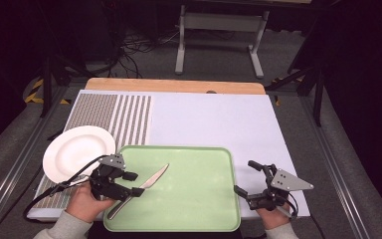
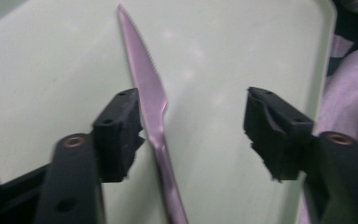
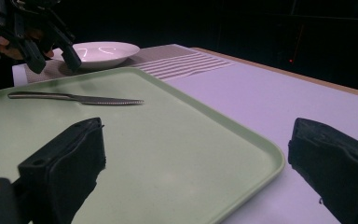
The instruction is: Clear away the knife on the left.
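- Steel knife (image 1: 144, 188) lies flat on the green tray (image 1: 199, 199), in the lower left of the high view, blade tip pointing up and to the right, handle running toward the tray's near-left corner.
- Left gripper (image 1: 129, 185) hangs over the knife's middle, jaws spread. In the left gripper view the knife (image 2: 151, 107) runs between the jaws, close against the left one and well clear of the right, so nothing is pinched yet.
- That spot, where blade meets handle, looks chosen so the knife would hang roughly level once lifted; I judge this a reach for a grasp, with the closing not yet done.
- Off-centre as the knife sits, a closing would likely push it sideways across the smooth tray before it is caught.
- Right gripper (image 1: 251, 180) rests at the lower right of the high view, just off the tray's right edge, jaws spread and holding nothing; it seems parked out of the way.
- White plate (image 1: 77, 152) sits empty at the left of the high view, just beyond the tray's upper-left corner and close by the left gripper, a likely place for the knife to go.
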`<state>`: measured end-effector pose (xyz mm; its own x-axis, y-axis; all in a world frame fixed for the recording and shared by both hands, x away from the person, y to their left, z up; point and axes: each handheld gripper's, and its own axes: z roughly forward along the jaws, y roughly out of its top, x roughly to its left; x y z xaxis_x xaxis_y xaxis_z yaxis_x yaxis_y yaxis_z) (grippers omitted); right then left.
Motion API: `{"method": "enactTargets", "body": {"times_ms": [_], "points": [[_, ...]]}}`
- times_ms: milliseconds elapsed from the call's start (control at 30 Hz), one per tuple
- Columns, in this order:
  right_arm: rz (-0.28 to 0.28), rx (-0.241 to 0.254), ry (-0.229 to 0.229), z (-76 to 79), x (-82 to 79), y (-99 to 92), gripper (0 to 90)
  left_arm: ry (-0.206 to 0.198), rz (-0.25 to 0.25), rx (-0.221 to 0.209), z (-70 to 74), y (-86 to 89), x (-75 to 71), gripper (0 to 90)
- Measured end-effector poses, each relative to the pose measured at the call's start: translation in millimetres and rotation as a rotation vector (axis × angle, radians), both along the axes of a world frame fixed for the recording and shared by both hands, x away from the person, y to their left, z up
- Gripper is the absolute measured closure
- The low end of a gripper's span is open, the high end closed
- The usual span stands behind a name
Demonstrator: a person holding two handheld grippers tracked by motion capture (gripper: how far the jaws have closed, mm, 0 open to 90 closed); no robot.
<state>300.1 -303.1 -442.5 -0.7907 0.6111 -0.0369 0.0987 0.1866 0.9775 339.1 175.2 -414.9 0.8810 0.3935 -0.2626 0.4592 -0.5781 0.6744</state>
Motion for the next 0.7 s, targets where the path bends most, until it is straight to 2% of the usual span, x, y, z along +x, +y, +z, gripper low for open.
{"method": "enactTargets", "body": {"times_ms": [100, 167, 233, 333, 633, 700], "points": [[0.000, -0.001, 0.001, -0.3, 0.3, 0.2, 4.2, -0.028, -0.029, 0.013, -0.1, -4.4, -0.8, 59.8], [0.001, -0.002, 0.002, -0.3, 0.3, 0.4, 4.2, -0.071, -0.047, 0.021, -2.9, -10.7, -2.8, 66.8], [0.001, -0.002, 0.002, -0.3, 0.3, 0.4, 4.1, -0.076, -0.070, 0.005, -6.3, -15.1, -4.4, 73.7], [0.001, 0.000, -0.003, -0.4, 0.5, -0.3, 4.2, -0.096, -0.081, 0.024, -10.7, -19.5, -5.4, 89.8], [0.003, 0.000, 0.003, -0.9, 0.9, -0.1, 4.2, -0.078, -0.072, 0.100, -23.9, -27.3, -2.4, 89.9], [0.002, 0.002, 0.005, -1.0, 0.9, -0.1, 4.2, -0.081, -0.062, 0.133, -25.4, -28.0, -2.2, 89.9]]}}
